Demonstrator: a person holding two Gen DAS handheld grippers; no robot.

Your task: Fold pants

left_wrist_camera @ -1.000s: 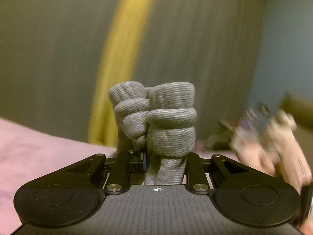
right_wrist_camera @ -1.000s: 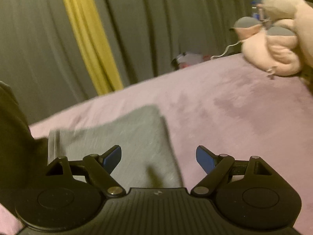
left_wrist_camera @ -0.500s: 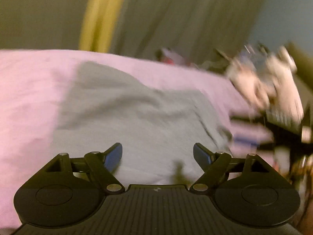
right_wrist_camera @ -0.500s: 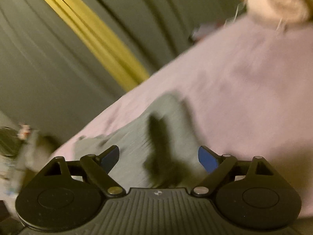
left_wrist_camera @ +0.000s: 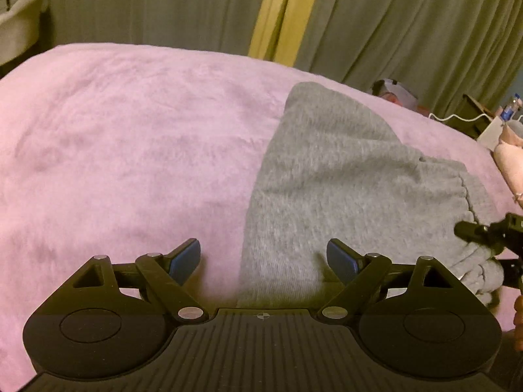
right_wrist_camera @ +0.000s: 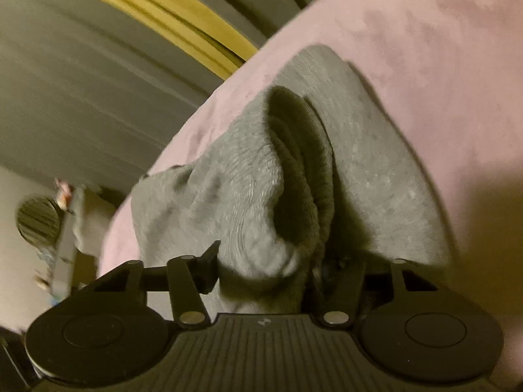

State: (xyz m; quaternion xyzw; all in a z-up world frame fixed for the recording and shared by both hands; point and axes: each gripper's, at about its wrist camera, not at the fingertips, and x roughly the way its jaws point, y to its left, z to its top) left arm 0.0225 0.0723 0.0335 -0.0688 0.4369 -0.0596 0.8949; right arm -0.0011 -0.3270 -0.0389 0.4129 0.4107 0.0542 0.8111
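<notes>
The grey pants (left_wrist_camera: 343,179) lie folded on the pink blanket (left_wrist_camera: 130,147). My left gripper (left_wrist_camera: 263,258) hovers low over their near left edge with its jaws wide and still opening; the blue pads (left_wrist_camera: 186,258) touch nothing. That cloth edge runs between them. In the right wrist view my right gripper (right_wrist_camera: 278,264) is closing on a bunched, ribbed end of the pants (right_wrist_camera: 255,196). Cloth fills the gap, the left finger (right_wrist_camera: 209,261) presses into it, and the other finger is hidden. The right gripper (left_wrist_camera: 483,232) also shows at the left wrist view's right edge.
Grey-green curtains (left_wrist_camera: 147,9) with a yellow strip (left_wrist_camera: 278,16) hang behind the bed. A pink plush toy (left_wrist_camera: 510,153), a white cable and small clutter sit at the far right. A pale chair (left_wrist_camera: 19,23) stands at the far left.
My left gripper let go of the bunched grey cloth, opened and tipped down toward the bed. My right gripper rolled, sank onto the pants and narrowed around a wad of cloth.
</notes>
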